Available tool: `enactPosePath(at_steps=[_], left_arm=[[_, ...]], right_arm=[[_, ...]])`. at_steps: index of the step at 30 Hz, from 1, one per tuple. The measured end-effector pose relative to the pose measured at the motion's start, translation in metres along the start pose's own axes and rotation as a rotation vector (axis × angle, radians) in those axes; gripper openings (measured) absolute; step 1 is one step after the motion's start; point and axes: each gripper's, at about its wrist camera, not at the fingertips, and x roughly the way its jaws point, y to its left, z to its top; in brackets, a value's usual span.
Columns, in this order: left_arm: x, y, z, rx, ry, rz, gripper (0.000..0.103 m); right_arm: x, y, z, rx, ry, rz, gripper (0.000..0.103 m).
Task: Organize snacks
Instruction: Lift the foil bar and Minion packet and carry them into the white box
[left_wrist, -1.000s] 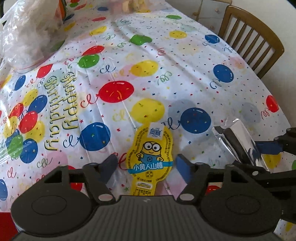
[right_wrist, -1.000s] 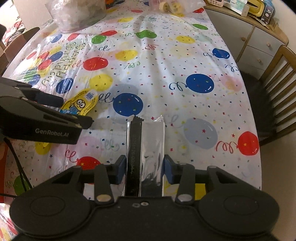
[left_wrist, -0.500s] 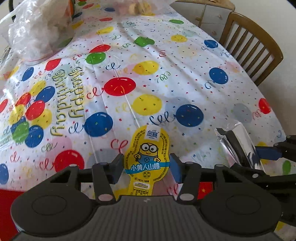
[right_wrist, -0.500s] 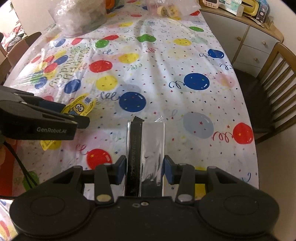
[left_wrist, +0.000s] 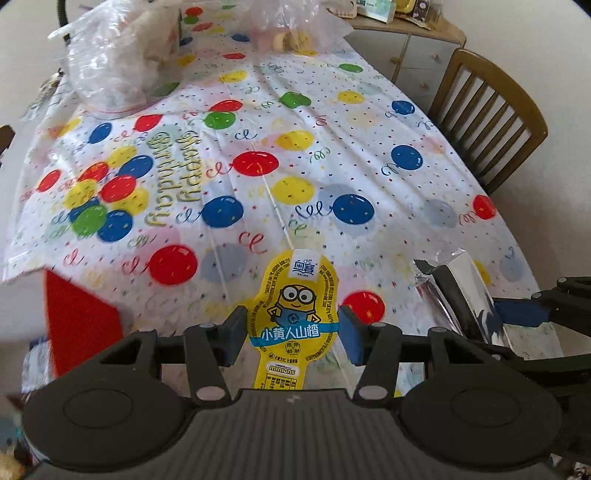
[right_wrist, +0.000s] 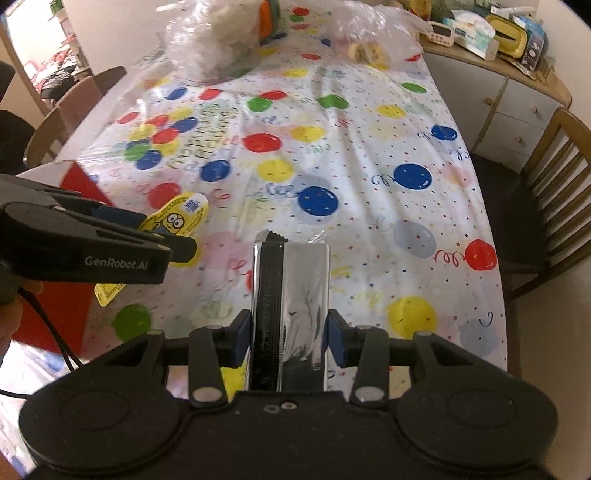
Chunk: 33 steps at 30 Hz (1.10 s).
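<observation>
Gripping one snack in each tool, we have both hands loaded. Our left gripper (left_wrist: 291, 332) has its blue pads closed against the sides of a yellow Minions hawthorn snack pack (left_wrist: 295, 310), which stands up between them above the near table edge. Our right gripper (right_wrist: 290, 339) is clamped on a silver foil snack bar (right_wrist: 290, 295), its dark seam strip facing up and its crimped end pointing away from us. From the right wrist view the left gripper (right_wrist: 162, 240) sits just to the left, the yellow pack (right_wrist: 177, 219) poking out past its fingers.

Beyond the tools, the Happy Birthday balloon tablecloth (left_wrist: 332, 147) looks bare across its middle. At the far end lie a large clear plastic bag (right_wrist: 210, 40) of pale items and a smaller clear bag (right_wrist: 369, 37) with round snacks inside. A red box (left_wrist: 77, 314) shows at the left table corner, a wooden chair (left_wrist: 491, 122) to the right.

We judge the picking-up done for these two snacks; placing them is left, and we cannot tell which place is meant to take them.
</observation>
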Motion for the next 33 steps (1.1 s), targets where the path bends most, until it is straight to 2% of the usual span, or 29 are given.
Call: enactPosePath(at_steps=[6, 17, 25, 33], left_arm=[[-0.044, 0.014, -0.02, -0.021, -0.03, -0.014, 0.052], [-0.107, 0.065, -0.046, -0.087, -0.084, 0.015, 0.052], [-0.138, 0.113, -0.065, -0.132, -0.121, 0.052, 0.052], [-0.152, 0.167, -0.087, -0.195, -0.13, 0.098, 0.052]], right_arm=[[-0.027, 0.024, -0.004, -0.025, -0.028, 0.016, 0.041], [-0.054, 0.088, 0.004, -0.076, -0.083, 0.065, 0.041], [-0.056, 0.143, 0.019, -0.132, -0.106, 0.097, 0.041], [-0.045, 0.194, 0.034, -0.179, -0.103, 0.121, 0.041]])
